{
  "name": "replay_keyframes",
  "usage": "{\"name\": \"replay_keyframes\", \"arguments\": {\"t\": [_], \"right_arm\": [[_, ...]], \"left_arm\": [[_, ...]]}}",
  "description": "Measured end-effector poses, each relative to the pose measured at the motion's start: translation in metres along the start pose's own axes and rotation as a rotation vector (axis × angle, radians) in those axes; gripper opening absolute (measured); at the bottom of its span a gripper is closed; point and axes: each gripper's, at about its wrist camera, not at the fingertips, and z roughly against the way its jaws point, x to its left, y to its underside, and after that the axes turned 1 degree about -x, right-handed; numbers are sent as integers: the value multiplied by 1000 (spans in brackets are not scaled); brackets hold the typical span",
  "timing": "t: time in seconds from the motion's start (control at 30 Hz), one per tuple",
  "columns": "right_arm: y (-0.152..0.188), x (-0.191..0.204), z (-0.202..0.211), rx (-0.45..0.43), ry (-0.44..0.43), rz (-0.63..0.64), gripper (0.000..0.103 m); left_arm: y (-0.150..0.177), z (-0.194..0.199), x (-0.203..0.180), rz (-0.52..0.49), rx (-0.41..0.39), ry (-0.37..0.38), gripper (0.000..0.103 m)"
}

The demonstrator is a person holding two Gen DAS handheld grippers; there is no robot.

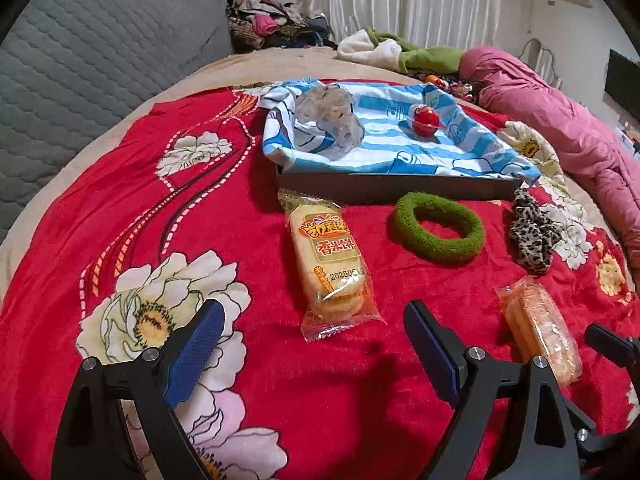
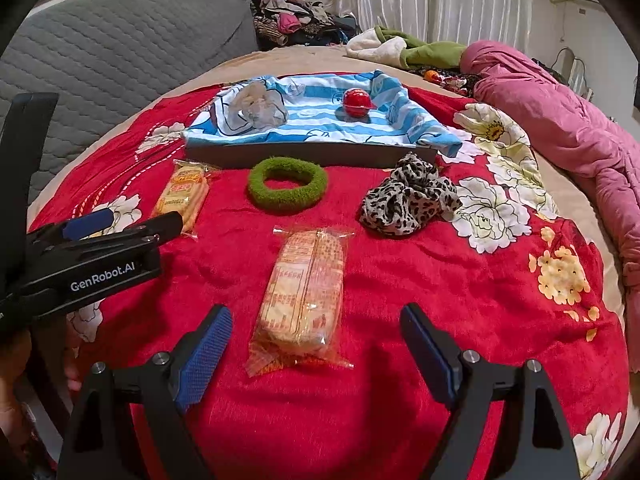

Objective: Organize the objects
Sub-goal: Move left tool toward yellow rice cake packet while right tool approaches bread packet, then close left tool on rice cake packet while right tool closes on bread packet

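Two wrapped rice-cracker packs lie on a red flowered blanket (image 1: 248,364). In the left wrist view, one cracker pack (image 1: 332,264) lies label up just ahead of my open left gripper (image 1: 312,344). In the right wrist view, the second cracker pack (image 2: 304,296) lies label down, its near end level with the fingertips of my open right gripper (image 2: 316,344). A green hair ring (image 2: 287,184) and a leopard scrunchie (image 2: 408,196) lie in front of a dark tray (image 2: 312,154) lined with blue striped cloth. In the tray are a pale scrunchie (image 2: 258,106) and a red ball-shaped toy (image 2: 357,103).
The left gripper (image 2: 132,228) and a hand show at the left edge of the right wrist view. A grey quilted headboard (image 1: 100,48) stands at the left. A pink quilt (image 1: 568,120) and heaped clothes (image 1: 272,20) lie at the bed's far side.
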Motion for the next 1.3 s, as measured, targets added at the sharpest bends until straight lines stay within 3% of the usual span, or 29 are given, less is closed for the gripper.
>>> {"name": "replay_keyframes", "arguments": {"t": [1.13, 1.3], "right_arm": [[-4, -7, -32, 54, -3, -25, 86], [-4, -9, -33, 54, -10, -35, 81]], "left_arm": [[-18, -37, -10, 13, 25, 40, 91], [-19, -40, -11, 13, 33, 63, 84]]}}
